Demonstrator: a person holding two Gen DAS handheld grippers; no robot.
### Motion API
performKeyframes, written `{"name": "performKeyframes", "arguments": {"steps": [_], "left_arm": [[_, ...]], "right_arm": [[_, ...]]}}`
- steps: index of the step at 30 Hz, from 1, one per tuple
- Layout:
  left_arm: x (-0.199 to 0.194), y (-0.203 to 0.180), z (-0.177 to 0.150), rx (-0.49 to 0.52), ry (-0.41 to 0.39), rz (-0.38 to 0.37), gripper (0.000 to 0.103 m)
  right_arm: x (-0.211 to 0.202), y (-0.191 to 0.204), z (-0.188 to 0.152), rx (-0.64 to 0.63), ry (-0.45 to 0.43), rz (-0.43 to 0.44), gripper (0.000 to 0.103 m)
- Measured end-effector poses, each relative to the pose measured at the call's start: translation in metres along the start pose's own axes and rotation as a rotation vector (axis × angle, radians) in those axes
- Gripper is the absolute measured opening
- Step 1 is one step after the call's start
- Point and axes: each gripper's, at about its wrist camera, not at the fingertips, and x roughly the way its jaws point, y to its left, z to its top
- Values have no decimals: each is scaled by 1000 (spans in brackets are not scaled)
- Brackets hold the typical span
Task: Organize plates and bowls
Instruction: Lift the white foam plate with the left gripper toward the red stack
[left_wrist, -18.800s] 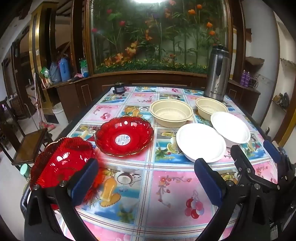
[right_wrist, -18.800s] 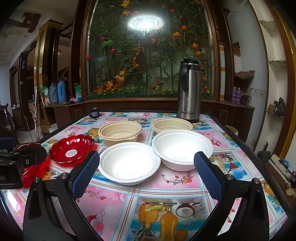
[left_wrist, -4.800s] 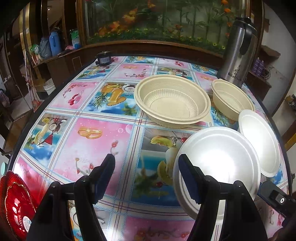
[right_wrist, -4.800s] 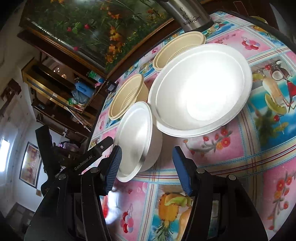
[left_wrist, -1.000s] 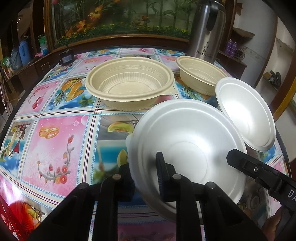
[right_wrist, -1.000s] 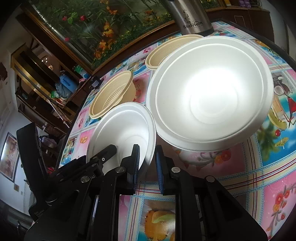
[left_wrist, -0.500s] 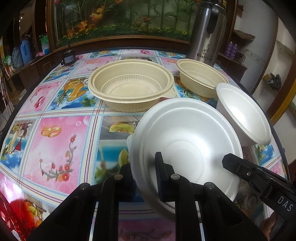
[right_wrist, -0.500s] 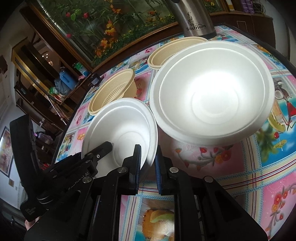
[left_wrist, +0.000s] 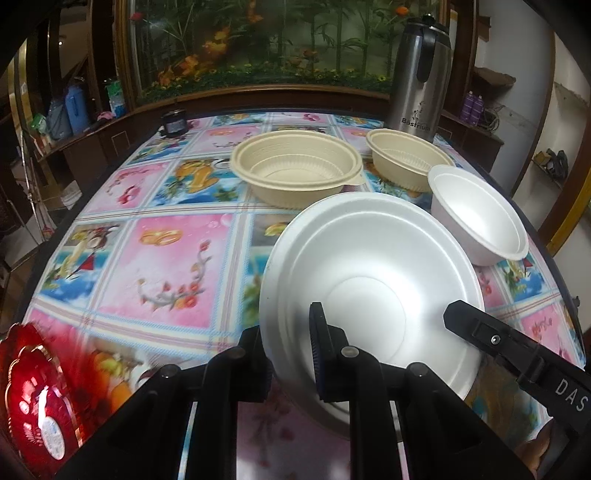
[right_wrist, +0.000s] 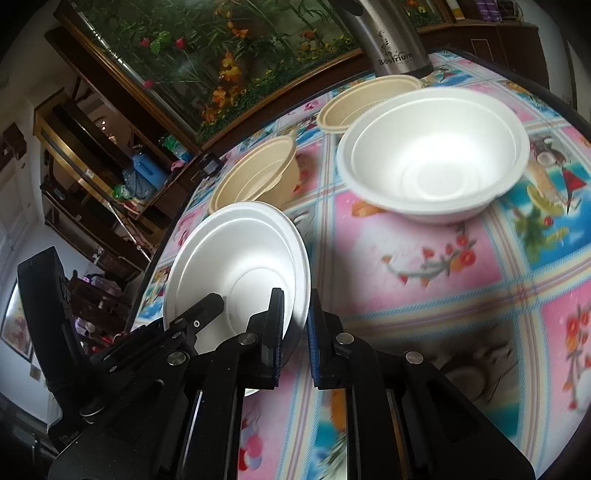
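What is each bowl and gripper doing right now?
Left hand-held gripper: shut on the near white bowl's rim.
Right hand-held gripper: shut on the same bowl's rim.
Near white bowl: held tilted by both grippers.
Far white bowl: upright on the table, empty.
Two beige bowls: upright, empty, side by side.
Red dish: at the table's edge.

The steel flask (left_wrist: 419, 83) standing at the far edge of the table (left_wrist: 173, 258), toward its far right corner, carries the brand name "Bastrium" in dark letters low on its body, under a small emblem too small to make out; the same word shows on it in the right wrist view. The black gripper arm (left_wrist: 532, 363) at the lower right of the left wrist view bears the white letters "DAS", cut off there. A round label on the red dish (left_wrist: 40, 406) at the table's near left corner is too blurred to read.
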Motion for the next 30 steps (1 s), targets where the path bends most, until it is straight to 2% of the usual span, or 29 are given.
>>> {"name": "performKeyframes", "arguments": {"steps": [4, 16, 30], "left_arm": [[-18, 19, -11, -22, -14, 24, 16], [-76, 73, -31, -99, -99, 65, 16], [-101, 133, -56, -199, -125, 124, 16]], "right_arm": [[-3, 20, -15, -12, 14, 28, 11], [-21, 91, -40, -154, -4, 89, 11], [-3, 151, -64, -248, 41, 156, 11]]}}
